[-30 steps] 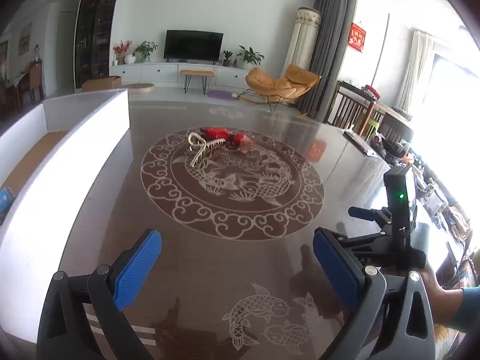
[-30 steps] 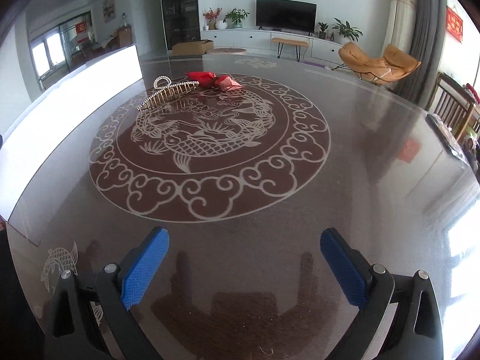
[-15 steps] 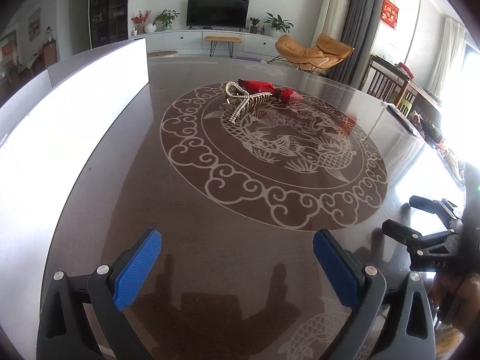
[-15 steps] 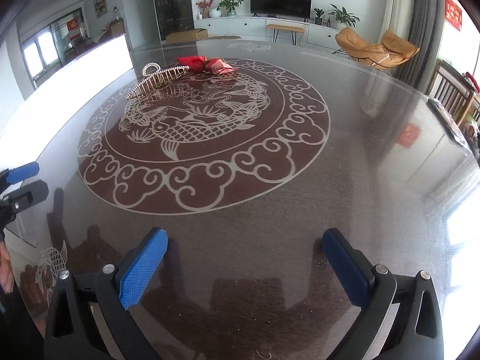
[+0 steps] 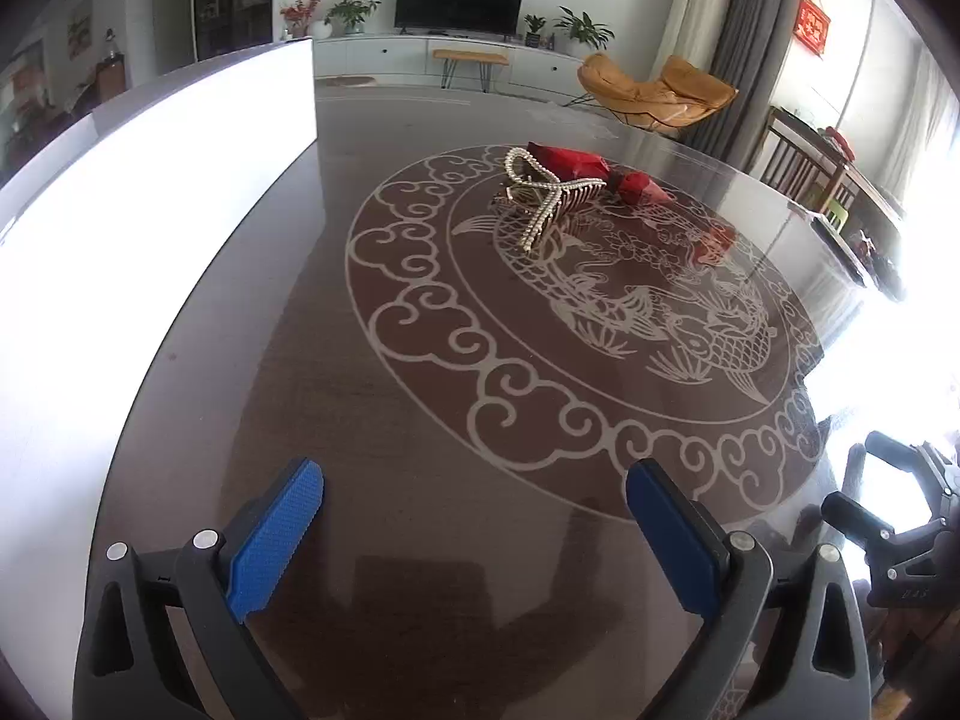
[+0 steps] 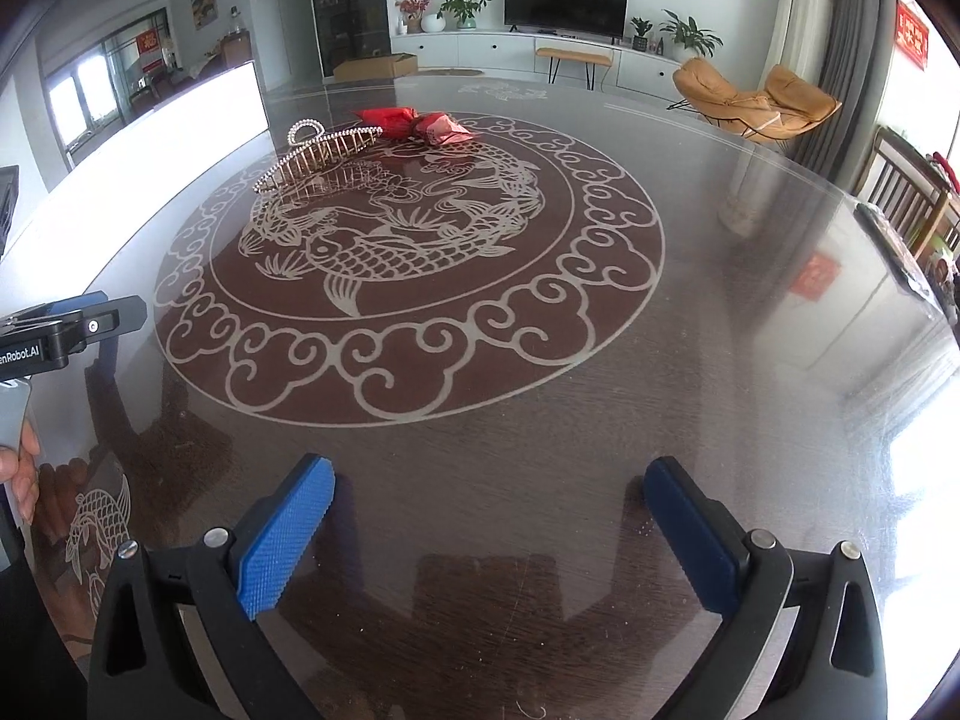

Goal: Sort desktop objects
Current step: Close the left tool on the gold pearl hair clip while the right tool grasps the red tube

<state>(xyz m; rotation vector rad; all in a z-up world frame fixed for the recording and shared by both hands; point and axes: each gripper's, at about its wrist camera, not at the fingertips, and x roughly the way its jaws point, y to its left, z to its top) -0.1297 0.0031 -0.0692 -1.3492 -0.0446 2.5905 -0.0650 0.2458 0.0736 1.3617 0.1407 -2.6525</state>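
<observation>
A pearl-studded gold hair claw (image 5: 549, 195) (image 6: 318, 156) lies on the far part of the round fish pattern. Right behind it rest red wrapped packets (image 5: 594, 171) (image 6: 414, 123). My left gripper (image 5: 474, 531) hangs open over the near table edge, far short of both, nothing between its blue pads. The right gripper (image 6: 489, 531) is open too and empty, low over the dark tabletop near the pattern's rim. Each gripper shows at the edge of the other's view: the right gripper (image 5: 888, 516) at the right, the left gripper (image 6: 90, 315) at the left.
A tall white box wall (image 5: 150, 192) (image 6: 180, 114) runs along the table's left side. The glossy dark table (image 6: 720, 330) carries a large fish medallion. A hand (image 6: 21, 471) holds the left tool. Chairs and clutter stand beyond the right edge (image 5: 840, 180).
The left gripper has swung and advanced toward the hair claw, which now looks larger and more central. The right gripper drifted slightly forward; the left tool has entered its view.
</observation>
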